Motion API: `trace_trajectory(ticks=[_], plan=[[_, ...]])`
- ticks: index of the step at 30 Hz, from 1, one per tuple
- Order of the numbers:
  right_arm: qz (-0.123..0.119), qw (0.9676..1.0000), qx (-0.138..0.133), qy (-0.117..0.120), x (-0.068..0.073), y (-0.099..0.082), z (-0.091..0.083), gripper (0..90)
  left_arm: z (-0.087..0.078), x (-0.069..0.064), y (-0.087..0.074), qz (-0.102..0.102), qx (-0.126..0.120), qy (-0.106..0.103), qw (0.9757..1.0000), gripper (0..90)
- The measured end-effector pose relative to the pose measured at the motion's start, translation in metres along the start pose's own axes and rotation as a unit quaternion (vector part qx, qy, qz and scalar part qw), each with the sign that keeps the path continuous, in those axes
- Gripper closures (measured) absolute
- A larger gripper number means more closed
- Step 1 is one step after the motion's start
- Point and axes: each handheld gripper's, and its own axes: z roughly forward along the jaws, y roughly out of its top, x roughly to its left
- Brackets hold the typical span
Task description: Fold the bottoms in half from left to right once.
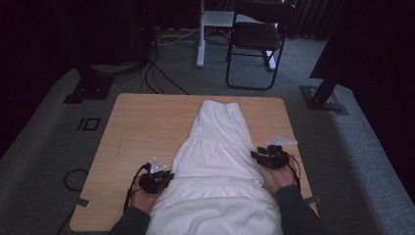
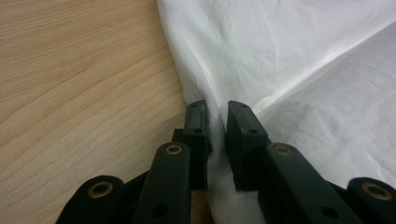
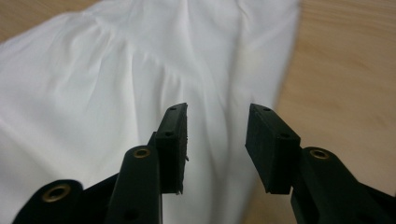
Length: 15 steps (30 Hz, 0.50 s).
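A white tiered skirt [image 1: 215, 161] lies lengthwise on the wooden table [image 1: 142, 127], waistband at the far end and hem hanging off the near edge. My left gripper [image 1: 169, 175] sits at the skirt's left edge. In the left gripper view [image 2: 216, 109] its jaws are only narrowly parted, with a fold of the skirt's edge [image 2: 219, 140] standing loosely between them. My right gripper [image 1: 257, 154] is at the skirt's right edge. In the right gripper view [image 3: 217, 109] its jaws stand well apart above the cloth [image 3: 116, 84], with nothing between them.
A small pale scrap [image 1: 283, 141] lies on the table near the right edge, just beyond my right gripper. A black folding chair [image 1: 257, 36], a white stand leg [image 1: 200, 44] and cables [image 1: 156, 73] are on the carpet past the table.
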Motion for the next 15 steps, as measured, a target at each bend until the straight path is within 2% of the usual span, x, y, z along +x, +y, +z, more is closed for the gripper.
trace_trajectory(ticks=[2,5,6,7,8,9,10,12,13,14,15], plan=[[0.002,0.9998,0.018,0.007,-0.003,0.014,0.024,52.2,0.000,0.001,-0.001,-0.002,-0.002,-0.002,1.0000,78.6],[-0.004,0.9991,0.042,0.006,-0.003,0.024,0.053,51.3,0.000,0.001,-0.002,-0.002,-0.005,-0.006,1.0000,77.9],[-0.005,0.9983,0.057,0.004,-0.003,0.025,0.061,54.5,0.000,0.001,-0.002,-0.002,-0.006,-0.006,1.0000,77.3],[-0.005,0.9973,0.073,0.006,-0.003,0.026,0.067,65.9,0.000,0.000,-0.002,-0.001,-0.006,-0.005,1.0000,76.7],[-0.015,0.9966,0.081,0.008,-0.002,0.026,0.069,73.8,0.000,0.000,-0.002,0.000,-0.006,-0.005,1.0000,75.9],[-0.029,0.9965,0.078,-0.005,-0.001,0.028,0.067,82.9,-0.001,-0.001,-0.003,0.000,-0.006,-0.004,1.0000,75.3],[-0.039,0.9966,0.062,-0.038,0.000,0.031,0.060,86.9,-0.001,-0.001,-0.003,0.001,-0.005,-0.003,1.0000,74.9],[-0.031,0.9955,0.010,-0.089,-0.004,0.038,0.040,87.9,-0.002,-0.002,-0.004,0.002,-0.006,-0.005,1.0000,74.5],[-0.034,0.9929,-0.003,-0.114,-0.007,0.040,0.033,88.0,-0.002,-0.003,-0.004,0.002,-0.005,-0.006,1.0000,74.2],[-0.042,0.9899,-0.003,-0.136,-0.011,0.040,0.030,88.0,-0.003,-0.003,-0.004,0.003,-0.003,-0.007,1.0000,74.2],[-0.034,0.9899,0.006,-0.138,-0.017,0.038,0.032,88.0,-0.003,-0.004,-0.004,0.005,-0.002,-0.006,1.0000,74.2]])
